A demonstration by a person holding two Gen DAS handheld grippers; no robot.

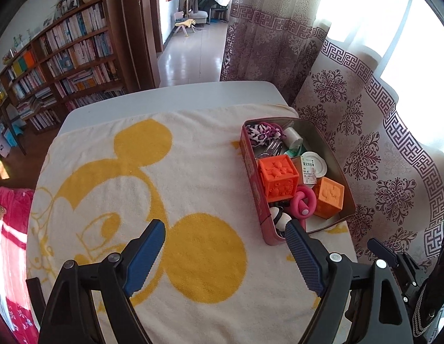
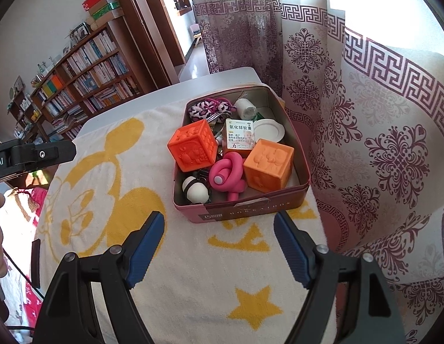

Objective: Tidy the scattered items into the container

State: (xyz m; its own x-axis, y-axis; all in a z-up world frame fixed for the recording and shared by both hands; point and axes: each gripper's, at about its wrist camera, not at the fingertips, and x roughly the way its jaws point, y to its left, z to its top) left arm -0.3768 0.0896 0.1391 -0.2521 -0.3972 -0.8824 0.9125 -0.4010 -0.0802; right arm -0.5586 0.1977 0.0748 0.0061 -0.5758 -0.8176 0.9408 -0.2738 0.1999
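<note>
A: Right, handling first, biggest down. Tin container (image 2: 250, 206) w/ pinkish-red walls sits on the yellow-and-cream cartoon towel (image 1: 136, 200), far right side of the white table (image 1: 170, 94), just beside the patterned curtain (image 2: 394, 157).

B: Judgement on the tin?

A: Prob. stiff sheet metal, smooth walls, likely slippery; loaded, so heavier than it looks. Best taken by a side wall or rim, if at all.

B: Contents?

A: Red-orange embossed cube (image 2: 193, 146) and lighter orange embossed cube (image 2: 269, 164): look like soft rubbery blocks, light, easy grip across flat faces. Pink looped ring toy (image 2: 227, 176) between them, prob. flexible; take it by a loop. Small ointment carton (image 2: 239, 134) behind, light cardboard, crushable. White dish (image 2: 269, 129): rigid, poss. fragile. Black-and-white ball toy (image 2: 194, 190) at the near corner; round, may roll off pads. Leopard-print fabric piece (image 2: 203, 109) at the far end, soft.

B: Tongs?

A: Left gripper (image 1: 225, 258) jaws spread wide, nothing between, hanging over the towel w/ one tip near the tin's corner. Right gripper (image 2: 219, 249) likewise spread wide, empty, facing the tin's near wall.

B: Loose items left?

A: None seen on the towel; looks near done.
</note>
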